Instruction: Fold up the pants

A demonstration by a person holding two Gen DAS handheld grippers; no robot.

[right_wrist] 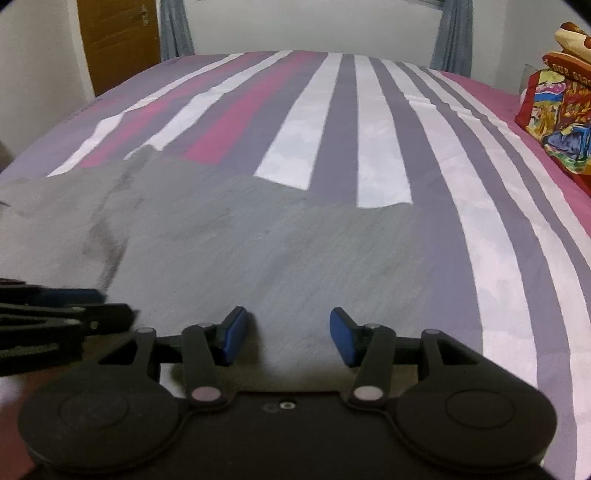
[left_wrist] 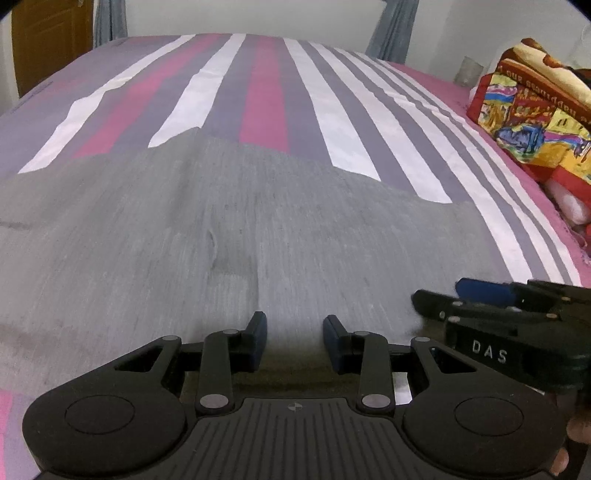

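Observation:
Grey pants [left_wrist: 229,229] lie spread flat on the striped bed sheet [left_wrist: 266,92]; in the right wrist view the pants [right_wrist: 258,251] fill the lower left. My left gripper [left_wrist: 295,339] hovers at the pants' near edge, its blue pads apart, with cloth showing in the gap and no pad pressing on it. Just to its right is my right gripper [left_wrist: 443,295]. In its own view the right gripper [right_wrist: 286,334] is open wider over the same near edge, with nothing pinched. The left gripper [right_wrist: 107,306] pokes in at the left there.
A folded, colourful blanket [left_wrist: 528,110] rests at the bed's right side, also visible as the blanket [right_wrist: 554,110] in the right wrist view. A wooden door [right_wrist: 118,40] and grey curtains [right_wrist: 173,29] stand behind the bed. Fingers of a hand [left_wrist: 576,443] hold the right tool.

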